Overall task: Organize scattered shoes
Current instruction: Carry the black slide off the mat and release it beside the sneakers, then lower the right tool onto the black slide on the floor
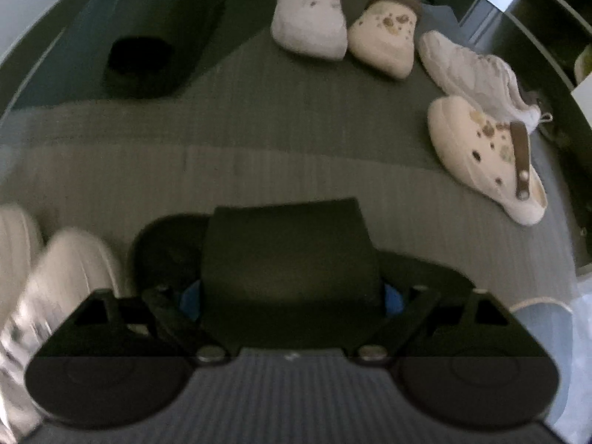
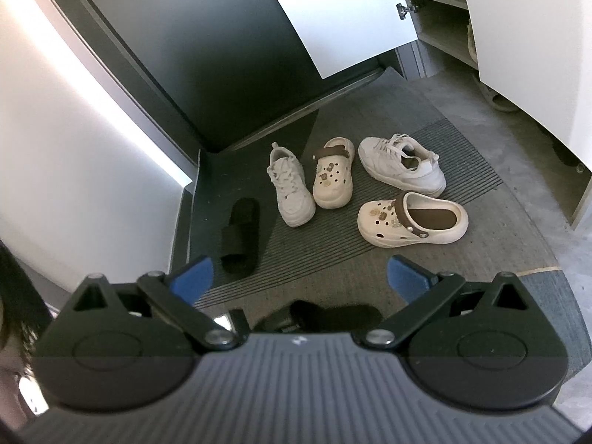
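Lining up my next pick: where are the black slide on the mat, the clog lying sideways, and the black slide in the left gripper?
black slide on the mat (image 2: 239,236), right wrist view, strap.
sideways clog (image 2: 410,220), right wrist view, brown heel strap.
held black slide (image 1: 292,270), left wrist view, dark sole between jaws.

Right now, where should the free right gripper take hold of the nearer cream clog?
Probably the heel rim of the cream clog: one finger inside, one outside. It sits upright, opening up, brown strap swung forward over the top, so the rim is bare. Bring the open right gripper down from above.
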A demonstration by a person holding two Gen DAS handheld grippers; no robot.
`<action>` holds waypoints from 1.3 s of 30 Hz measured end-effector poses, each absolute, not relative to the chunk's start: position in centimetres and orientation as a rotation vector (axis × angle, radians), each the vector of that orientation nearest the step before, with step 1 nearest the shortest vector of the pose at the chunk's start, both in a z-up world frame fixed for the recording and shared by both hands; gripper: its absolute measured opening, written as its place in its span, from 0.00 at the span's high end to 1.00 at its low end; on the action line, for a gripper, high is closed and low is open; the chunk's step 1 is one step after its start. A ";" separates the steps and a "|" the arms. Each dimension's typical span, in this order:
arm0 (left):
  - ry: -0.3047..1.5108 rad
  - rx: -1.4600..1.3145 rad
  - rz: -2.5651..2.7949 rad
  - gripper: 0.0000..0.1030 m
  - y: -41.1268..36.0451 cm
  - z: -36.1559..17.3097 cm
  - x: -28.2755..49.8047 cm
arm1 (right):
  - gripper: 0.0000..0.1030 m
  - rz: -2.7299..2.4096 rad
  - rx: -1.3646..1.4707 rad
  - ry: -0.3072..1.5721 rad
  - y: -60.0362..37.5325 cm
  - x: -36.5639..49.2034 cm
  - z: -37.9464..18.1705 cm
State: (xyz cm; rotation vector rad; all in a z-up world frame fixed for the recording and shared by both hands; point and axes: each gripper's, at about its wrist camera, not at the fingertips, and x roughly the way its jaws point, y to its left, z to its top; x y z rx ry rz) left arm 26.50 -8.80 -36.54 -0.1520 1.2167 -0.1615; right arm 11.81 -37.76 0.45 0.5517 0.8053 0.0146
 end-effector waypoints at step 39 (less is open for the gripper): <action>0.960 -0.014 -0.390 0.01 -9.1 5.0 19.3 | 0.00 0.030 0.392 0.939 -35.3 10.9 -0.9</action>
